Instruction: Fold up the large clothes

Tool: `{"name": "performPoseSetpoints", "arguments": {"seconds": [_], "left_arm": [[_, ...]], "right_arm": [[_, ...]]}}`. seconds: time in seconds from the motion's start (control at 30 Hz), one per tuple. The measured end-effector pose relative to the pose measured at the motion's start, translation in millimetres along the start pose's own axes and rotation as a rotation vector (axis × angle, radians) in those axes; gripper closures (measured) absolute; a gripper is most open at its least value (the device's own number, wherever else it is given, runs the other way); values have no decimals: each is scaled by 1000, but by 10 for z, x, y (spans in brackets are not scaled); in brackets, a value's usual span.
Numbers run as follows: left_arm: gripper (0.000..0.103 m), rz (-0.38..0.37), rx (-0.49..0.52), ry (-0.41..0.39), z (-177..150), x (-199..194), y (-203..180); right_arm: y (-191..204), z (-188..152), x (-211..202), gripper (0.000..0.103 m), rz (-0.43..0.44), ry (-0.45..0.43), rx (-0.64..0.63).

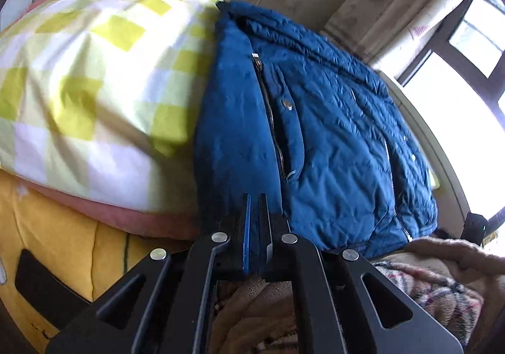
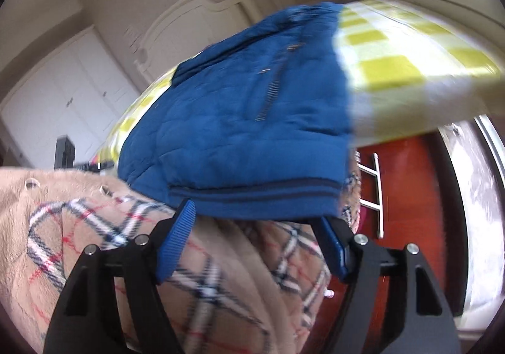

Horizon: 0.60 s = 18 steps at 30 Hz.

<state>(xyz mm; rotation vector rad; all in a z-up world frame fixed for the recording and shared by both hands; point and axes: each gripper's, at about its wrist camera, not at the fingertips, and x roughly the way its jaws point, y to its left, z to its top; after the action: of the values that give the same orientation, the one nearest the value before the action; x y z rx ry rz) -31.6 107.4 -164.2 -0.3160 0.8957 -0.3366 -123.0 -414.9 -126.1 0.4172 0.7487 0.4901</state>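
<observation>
A blue padded jacket (image 1: 315, 133) lies folded on the bed, its zip and snaps showing, resting partly against a yellow-and-white checked pillow (image 1: 88, 85). My left gripper (image 1: 255, 199) is shut, its tips at the jacket's near edge; I cannot tell if cloth is pinched. In the right wrist view the same jacket (image 2: 240, 133) lies ahead with its ribbed hem toward me. My right gripper (image 2: 255, 215) is open, its blue-padded fingers (image 2: 180, 234) spread at either end of the hem, just below it.
A beige plaid-lined garment (image 2: 110, 227) lies under and in front of the jacket, also in the left wrist view (image 1: 426, 284). A yellow cushion (image 1: 63, 243) and a pink pillow edge sit at left. A red-brown cabinet (image 2: 410, 212) stands right. Windows and white wardrobe doors lie beyond.
</observation>
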Motion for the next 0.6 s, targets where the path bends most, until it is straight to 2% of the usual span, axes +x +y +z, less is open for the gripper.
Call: {"name": "performPoseSetpoints", "arguments": {"seconds": [0.07,0.13,0.2,0.27,0.33,0.37,0.4,0.43,0.47,0.5,0.53,0.6], "left_arm": [[99,19,21,2,-27,16,0],[99,26,10,6,-28,26,25],[99,32,-2,7,-50,-7,93],[99,31,-12,-1,-63,-36,152],[98,10,-13,-5,-62,-34,181],[97,-1,-7,-2,-53,-14,173],[88,-19,-2,2,-45,4,162],[66,-25,-2,6,-33,31,154],[50,-43,-4,8,-24,46,148],[21,-82,-15,5,-23,61,159],[8,-118,-34,-7,-25,57,181],[8,-160,-65,-25,-39,33,228]], "right_arm": [[-149,58,-39,27,56,-32,46],[-233,134,40,9,123,-44,71],[-280,171,222,9,126,34,88],[-254,18,270,9,195,155,68],[-222,-169,177,9,120,224,-18],[-265,-209,123,9,100,226,-11],[-366,-215,27,9,77,187,21],[-476,-175,-64,9,60,118,66],[-582,-126,-132,8,67,46,120],[-647,-83,-159,5,91,-2,154],[-713,-14,-153,2,146,-67,186],[-745,104,-1,2,201,-84,181]]}}
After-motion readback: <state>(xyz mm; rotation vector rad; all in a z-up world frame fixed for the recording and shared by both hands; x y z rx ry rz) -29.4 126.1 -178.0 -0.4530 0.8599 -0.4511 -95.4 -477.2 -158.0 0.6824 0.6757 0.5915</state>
